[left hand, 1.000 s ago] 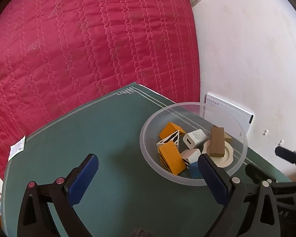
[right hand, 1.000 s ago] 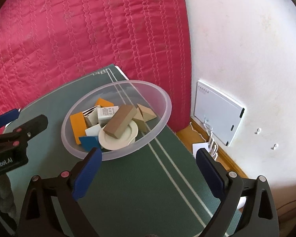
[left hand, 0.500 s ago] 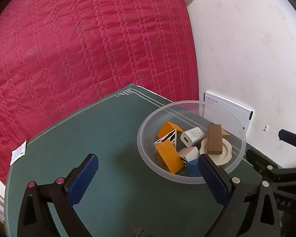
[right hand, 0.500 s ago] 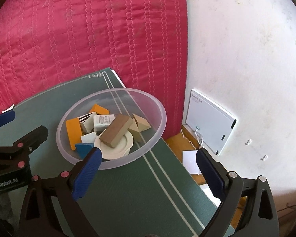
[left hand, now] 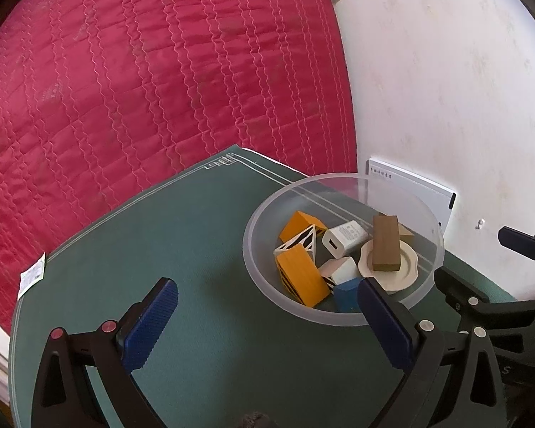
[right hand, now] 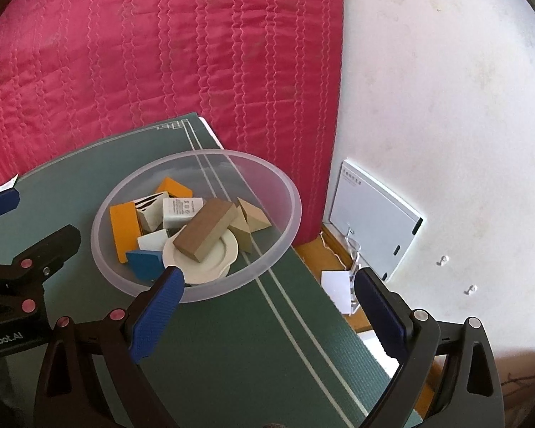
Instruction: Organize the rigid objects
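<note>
A clear plastic bowl point(left hand: 264, 214) point(right hand: 289, 192) sits on the green mat point(left hand: 182, 235) point(right hand: 253, 339). Inside lie a brown wooden block point(left hand: 385, 242) point(right hand: 207, 230) on a small cream dish point(left hand: 406, 267) point(right hand: 210, 262), a white charger point(left hand: 346, 237) point(right hand: 182, 208), orange blocks point(left hand: 299, 274) point(right hand: 125, 226), a blue block point(left hand: 346, 294) point(right hand: 142, 264) and tan wedges point(right hand: 253, 215). My left gripper point(left hand: 265, 319) hangs open over the mat, near the bowl's front rim. My right gripper point(right hand: 267, 303) is open, empty, to the bowl's right.
A red quilted cover point(left hand: 142, 71) point(right hand: 160, 53) lies behind the mat. A white wall point(left hand: 446, 71) and a flat white panel point(right hand: 371, 221) are to the right. A small paper tag point(left hand: 32, 274) lies at the mat's left edge.
Both grippers have drawn back and up slightly from the bowl, staying open. The bowl and its contents have not shifted.
</note>
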The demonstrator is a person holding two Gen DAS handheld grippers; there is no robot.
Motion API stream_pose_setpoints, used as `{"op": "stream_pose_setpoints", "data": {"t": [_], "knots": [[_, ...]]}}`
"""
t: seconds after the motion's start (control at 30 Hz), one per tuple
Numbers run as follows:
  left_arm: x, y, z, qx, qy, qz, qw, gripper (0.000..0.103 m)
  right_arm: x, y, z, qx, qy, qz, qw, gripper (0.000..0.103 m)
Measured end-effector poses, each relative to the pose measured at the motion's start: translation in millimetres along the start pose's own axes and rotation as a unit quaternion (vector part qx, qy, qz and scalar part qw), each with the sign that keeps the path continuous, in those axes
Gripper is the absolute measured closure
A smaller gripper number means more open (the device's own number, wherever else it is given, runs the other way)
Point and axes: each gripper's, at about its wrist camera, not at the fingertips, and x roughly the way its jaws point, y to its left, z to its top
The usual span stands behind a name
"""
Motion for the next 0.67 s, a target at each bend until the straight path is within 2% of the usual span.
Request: {"op": "stream_pose_setpoints", "data": {"t": [0.4, 0.67], "knots": [[3.6, -2.8, -1.8, 0.004, 0.005, -0.011, 0.9999, 0.001, 2.1, -0.7, -2.0, 0.003, 0.006, 0.0, 1.0, 0.006], [5.8, 6.5, -6.8, -0.01, 0.01, -0.014, 0.9998, 0.001, 3.2, 4.7, -7.4, 0.002, 0.015, 0.006, 1.0, 0.006]]}}
